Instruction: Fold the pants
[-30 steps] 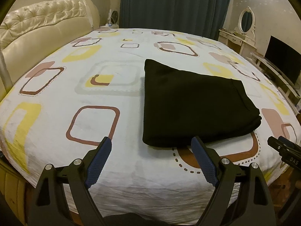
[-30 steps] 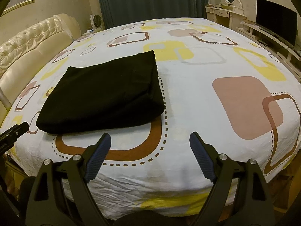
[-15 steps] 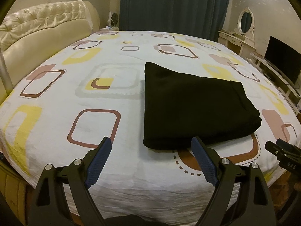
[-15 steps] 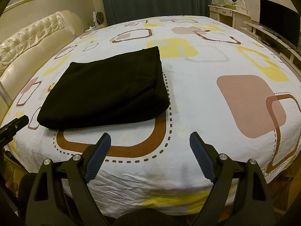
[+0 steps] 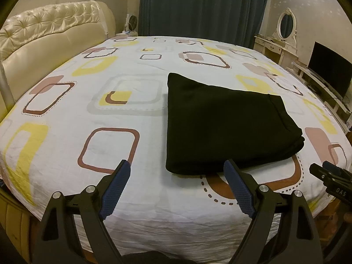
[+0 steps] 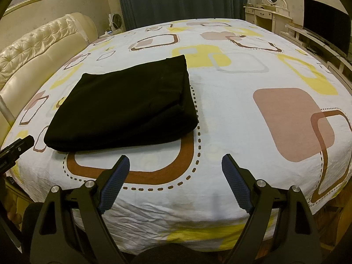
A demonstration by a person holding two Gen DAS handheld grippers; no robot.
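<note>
The black pants (image 5: pixel 224 123) lie folded into a flat rectangle on the patterned bed sheet (image 5: pixel 110 110), near the bed's front edge. They also show in the right wrist view (image 6: pixel 125 105), left of centre. My left gripper (image 5: pixel 177 171) is open and empty, held over the bed's front edge just short of the pants' near left corner. My right gripper (image 6: pixel 176 165) is open and empty, over the front edge to the right of the pants. Neither gripper touches the cloth. The right gripper's tip shows at the right edge of the left wrist view (image 5: pixel 330 176).
A cream tufted headboard (image 5: pixel 50 30) runs along the left. Dark curtains (image 5: pixel 202 6) hang behind the bed. A white dressing table with an oval mirror (image 5: pixel 283 35) and a dark TV (image 5: pixel 330 70) on a low stand sit at the right.
Both grippers have drawn back and risen slightly from the bed; the pants sit a little farther away in both views. The pants have not moved.
</note>
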